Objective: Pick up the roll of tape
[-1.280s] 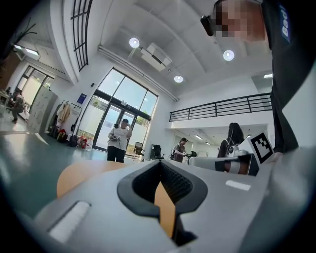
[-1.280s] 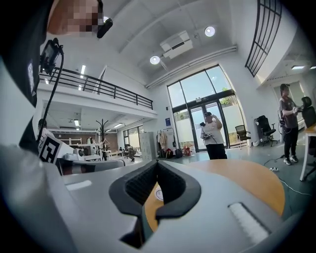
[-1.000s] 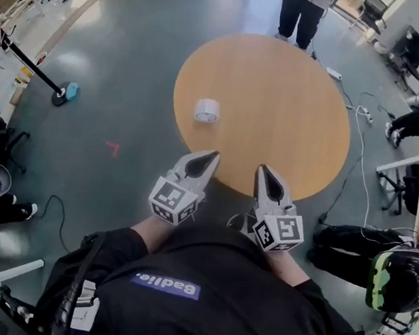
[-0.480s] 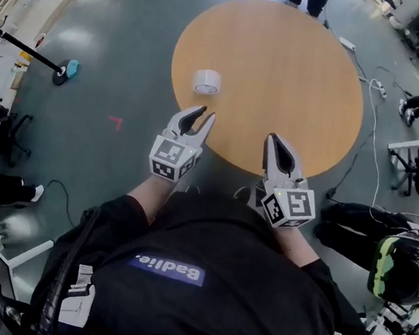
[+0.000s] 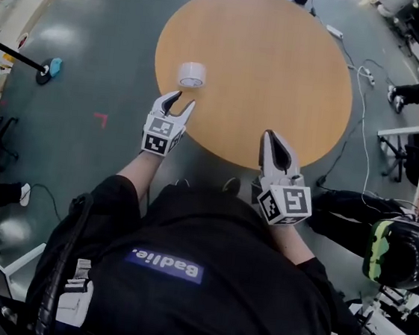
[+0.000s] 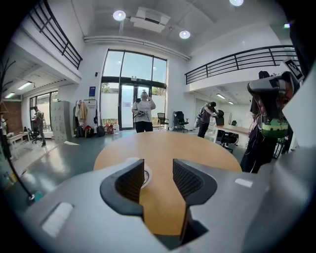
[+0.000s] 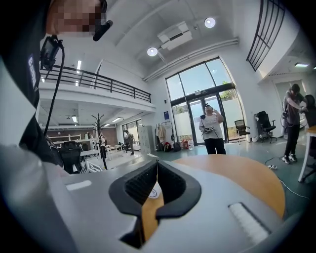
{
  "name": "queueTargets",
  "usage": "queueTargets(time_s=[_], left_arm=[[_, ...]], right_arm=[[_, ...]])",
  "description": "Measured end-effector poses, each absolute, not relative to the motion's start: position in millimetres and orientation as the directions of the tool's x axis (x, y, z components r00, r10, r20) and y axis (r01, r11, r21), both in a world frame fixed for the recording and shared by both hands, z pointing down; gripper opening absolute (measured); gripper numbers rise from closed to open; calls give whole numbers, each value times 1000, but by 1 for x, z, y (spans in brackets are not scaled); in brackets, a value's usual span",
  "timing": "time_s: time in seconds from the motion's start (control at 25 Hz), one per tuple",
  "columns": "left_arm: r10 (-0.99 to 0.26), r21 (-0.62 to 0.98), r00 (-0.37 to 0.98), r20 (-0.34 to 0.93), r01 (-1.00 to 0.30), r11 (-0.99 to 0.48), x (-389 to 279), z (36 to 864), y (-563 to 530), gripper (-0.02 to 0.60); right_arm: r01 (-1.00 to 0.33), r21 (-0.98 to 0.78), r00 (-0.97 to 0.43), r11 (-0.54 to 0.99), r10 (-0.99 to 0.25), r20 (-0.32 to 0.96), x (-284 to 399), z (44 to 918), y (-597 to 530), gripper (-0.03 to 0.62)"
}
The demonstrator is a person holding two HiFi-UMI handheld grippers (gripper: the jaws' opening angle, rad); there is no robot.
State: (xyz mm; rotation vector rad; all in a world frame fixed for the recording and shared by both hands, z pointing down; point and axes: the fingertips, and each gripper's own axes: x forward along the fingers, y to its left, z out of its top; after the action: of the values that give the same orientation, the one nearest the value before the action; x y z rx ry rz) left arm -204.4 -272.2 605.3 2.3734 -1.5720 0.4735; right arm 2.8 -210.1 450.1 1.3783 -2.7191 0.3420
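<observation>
Left claw (image 5: pixel 180 98) opens, seemingly empty, near tape roll (image 5: pixel 192 74).

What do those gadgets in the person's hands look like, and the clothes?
The left gripper and right gripper are grey, each tapering into two pointed jaws lined with black ribbed pads; the left's are opening, nothing between. Behind each sits a white cube with black square markers. The person wears a black top with a blue label.

Left claw (image 5: pixel 184 98) opening, empty; right claw (image 5: pixel 268 135) closed.
</observation>
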Motion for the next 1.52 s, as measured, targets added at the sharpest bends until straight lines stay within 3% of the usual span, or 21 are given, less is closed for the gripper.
queueTargets(time_s=[0.36, 1.04, 1.36, 1.52], left_arm=[[-818, -34, 317, 480, -925, -378, -220, 649, -300, 233], [-741, -127, 150, 655, -944, -303, -268, 731, -360, 273], [-710, -183, 127, 693, -921, -344, -262, 749, -376, 261], [-716, -201, 98, 691, -926, -320, -273, 749, -385, 189]], right_arm=[[-827, -147, -562, 542, -800, 210, 12, 461, -207, 11], [-896, -97, -438, 433, -829, 348, 56, 489, -195, 23], [-906, -91, -416, 414, -827, 379, 75, 495, -198, 25], [-907, -92, -414, 411, -826, 384, 75, 498, -198, 23]])
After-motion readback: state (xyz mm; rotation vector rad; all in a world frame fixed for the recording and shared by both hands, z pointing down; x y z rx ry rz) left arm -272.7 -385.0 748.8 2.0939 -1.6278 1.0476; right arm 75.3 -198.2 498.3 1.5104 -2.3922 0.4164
